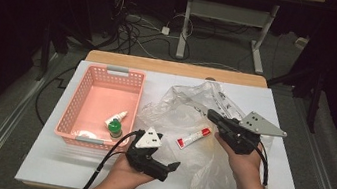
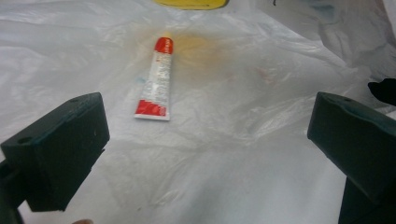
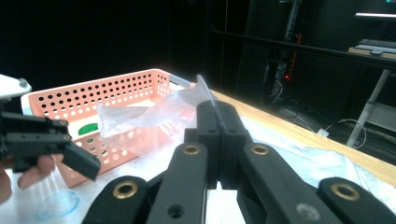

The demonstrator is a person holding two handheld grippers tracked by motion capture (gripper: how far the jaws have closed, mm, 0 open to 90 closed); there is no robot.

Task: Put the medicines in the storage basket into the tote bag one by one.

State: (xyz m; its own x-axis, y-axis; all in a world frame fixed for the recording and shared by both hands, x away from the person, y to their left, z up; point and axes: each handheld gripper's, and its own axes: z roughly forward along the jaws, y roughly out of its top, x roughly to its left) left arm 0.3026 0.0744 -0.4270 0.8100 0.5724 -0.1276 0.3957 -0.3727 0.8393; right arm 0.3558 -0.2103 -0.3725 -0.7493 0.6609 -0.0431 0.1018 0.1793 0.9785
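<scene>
Nearest the person, the left gripper (image 1: pixel 171 167) is sitting with its jaws spread wide and nothing between them; its own view is looking past them at a red-and-white tube (image 2: pixel 155 80) lying flat inside the clear plastic bag (image 2: pixel 233 140). In the high view, the tube (image 1: pixel 193 138) is lying between the two grippers. Farther out, the right gripper (image 3: pixel 217 122) is pinching the bag's film, a detail its own view is making plain. Beyond, the pink basket (image 1: pixel 86 93) is holding a green-capped bottle (image 1: pixel 114 128).
</scene>
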